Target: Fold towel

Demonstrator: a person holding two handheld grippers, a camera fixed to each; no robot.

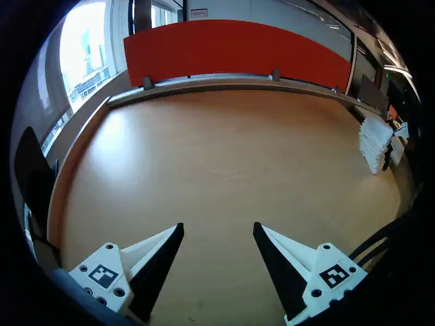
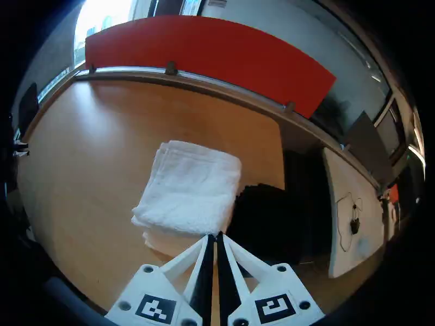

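Square black-and-white markers (image 1: 103, 275) sit on both grippers; a small sign (image 1: 199, 12) on the far wall is too small to read. The white towel (image 2: 190, 187), folded into a thick layered stack, lies by the wooden table's (image 2: 92, 141) right edge. The right gripper (image 2: 216, 236) has its fingers nearly together, tips at the towel's near edge. The left gripper (image 1: 217, 228) is spread wide over bare wood.
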